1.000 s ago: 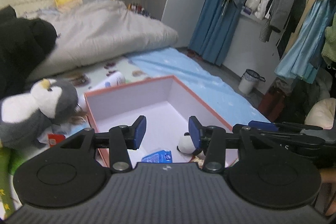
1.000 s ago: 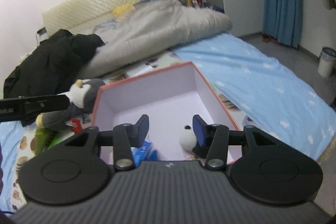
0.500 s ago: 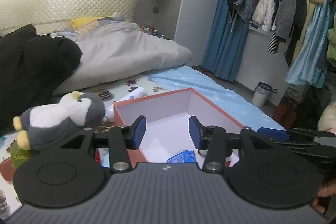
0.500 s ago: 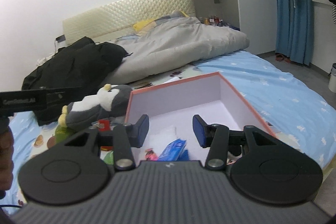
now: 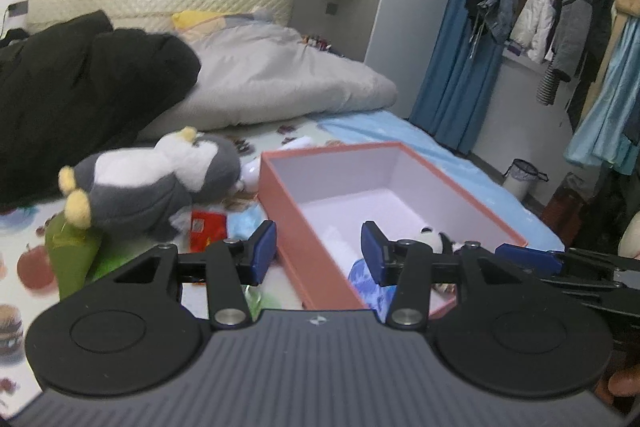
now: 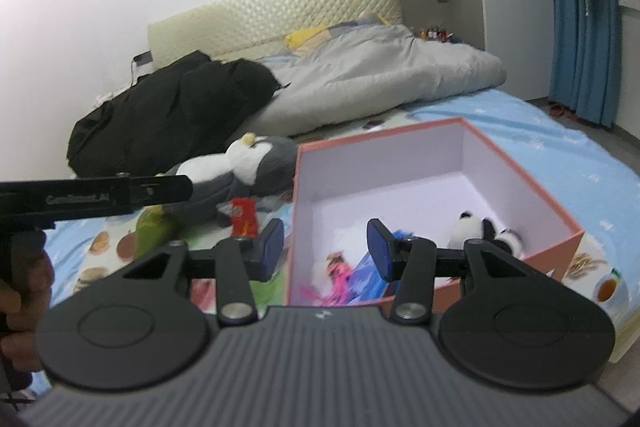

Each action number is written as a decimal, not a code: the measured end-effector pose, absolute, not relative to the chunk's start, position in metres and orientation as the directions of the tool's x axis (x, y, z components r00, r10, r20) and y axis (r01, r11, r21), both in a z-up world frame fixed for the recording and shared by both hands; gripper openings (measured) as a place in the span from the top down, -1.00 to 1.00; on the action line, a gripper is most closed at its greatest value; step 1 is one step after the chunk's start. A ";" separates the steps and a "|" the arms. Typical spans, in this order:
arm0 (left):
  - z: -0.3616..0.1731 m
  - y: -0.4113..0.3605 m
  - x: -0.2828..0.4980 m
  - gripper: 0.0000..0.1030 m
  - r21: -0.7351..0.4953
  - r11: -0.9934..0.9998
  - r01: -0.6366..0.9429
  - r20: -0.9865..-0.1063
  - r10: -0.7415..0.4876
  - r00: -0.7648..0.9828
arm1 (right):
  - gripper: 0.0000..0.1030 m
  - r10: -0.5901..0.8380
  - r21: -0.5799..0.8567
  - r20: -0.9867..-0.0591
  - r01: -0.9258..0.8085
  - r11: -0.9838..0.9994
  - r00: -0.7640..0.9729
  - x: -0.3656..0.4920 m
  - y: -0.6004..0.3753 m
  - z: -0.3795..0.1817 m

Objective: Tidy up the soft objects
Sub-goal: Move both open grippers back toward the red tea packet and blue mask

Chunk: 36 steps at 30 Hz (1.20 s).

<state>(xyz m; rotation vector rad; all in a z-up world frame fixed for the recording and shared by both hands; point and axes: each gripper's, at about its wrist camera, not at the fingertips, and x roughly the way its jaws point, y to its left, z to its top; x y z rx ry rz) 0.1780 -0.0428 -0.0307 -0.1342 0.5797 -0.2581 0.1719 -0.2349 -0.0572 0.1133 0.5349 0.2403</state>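
1. Currently left tool (image 5: 318, 247) released, nothing between pads; right tool (image 6: 325, 245) likewise.
2. Penguin plush (image 5: 160, 183) lies on bed, just left of pink box (image 5: 280, 203).
3. Panda plush (image 6: 484, 229) sits inside box.

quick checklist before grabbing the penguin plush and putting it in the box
1. Left gripper empty, jaws apart: ok.
2. Right gripper empty, jaws apart: ok.
3. Grey and white penguin plush toy in the open, lying on the patterned mat left of the box: ok.
4. Pink cardboard box open, no lid on it: ok.
5. Room in the box beside the small panda plush and blue packet: ok, far half bare.
6. Penguin free of the red packet beside it: cannot tell.
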 end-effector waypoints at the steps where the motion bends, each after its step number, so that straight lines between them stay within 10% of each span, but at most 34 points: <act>1: -0.033 -0.040 0.176 -0.03 -0.200 0.960 0.199 -0.528 -0.276 0.803 | 0.05 0.260 0.172 -0.497 -0.199 0.965 0.828 0.171 -0.232 -0.059; 36: -0.080 0.008 0.108 -0.19 -0.261 0.963 0.071 -0.631 -0.226 0.742 | 0.05 0.313 0.154 -0.574 -0.275 0.949 0.757 0.113 -0.161 -0.084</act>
